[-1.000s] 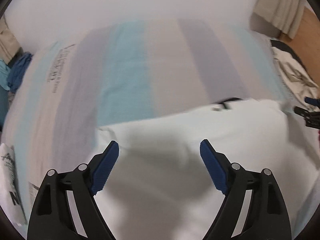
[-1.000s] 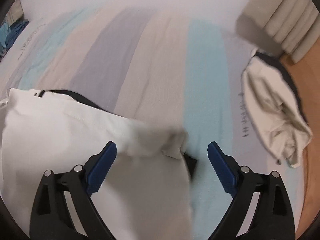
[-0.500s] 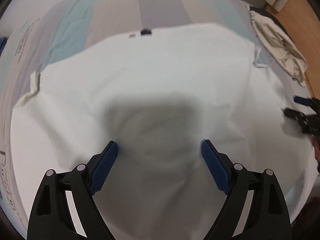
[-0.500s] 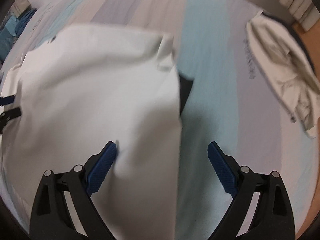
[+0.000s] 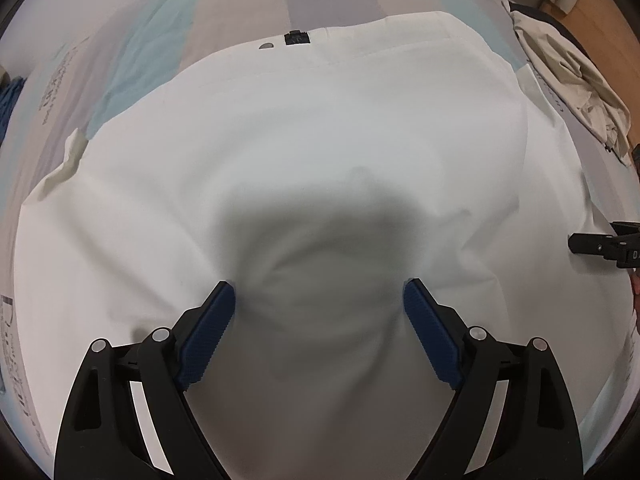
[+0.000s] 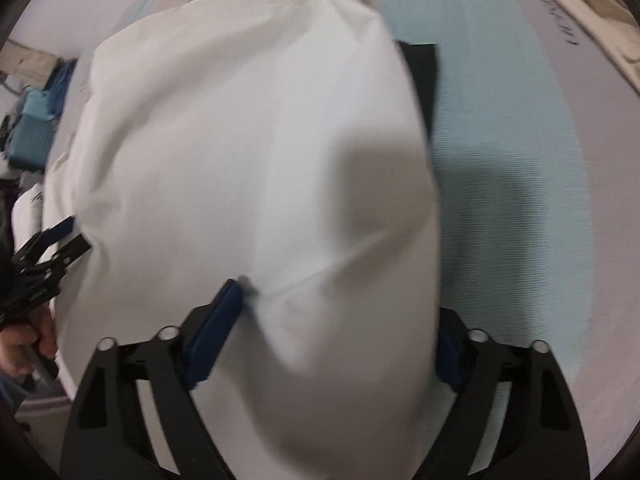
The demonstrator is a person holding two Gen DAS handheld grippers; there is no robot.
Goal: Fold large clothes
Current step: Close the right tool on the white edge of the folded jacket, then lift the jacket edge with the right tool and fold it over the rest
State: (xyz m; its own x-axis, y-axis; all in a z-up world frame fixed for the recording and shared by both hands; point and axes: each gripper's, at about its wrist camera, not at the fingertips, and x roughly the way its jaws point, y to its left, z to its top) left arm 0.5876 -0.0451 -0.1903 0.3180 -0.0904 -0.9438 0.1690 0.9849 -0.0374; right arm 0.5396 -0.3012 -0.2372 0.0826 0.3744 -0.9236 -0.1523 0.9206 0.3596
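The left gripper [image 5: 318,312] is wide apart, pressing down on the white shirt [image 5: 312,152] without pinching it. The right gripper [image 6: 340,320] is closing around the shirt's near edge to lift it. The shirt lies flat on the striped bed [image 5: 328,4].

Soft, even indoor light, without glare. A dark, diffuse shadow lies on the white garment [image 5: 320,152] just ahead of each camera. The right wrist view is motion-blurred; both bend and darken toward their round rims.
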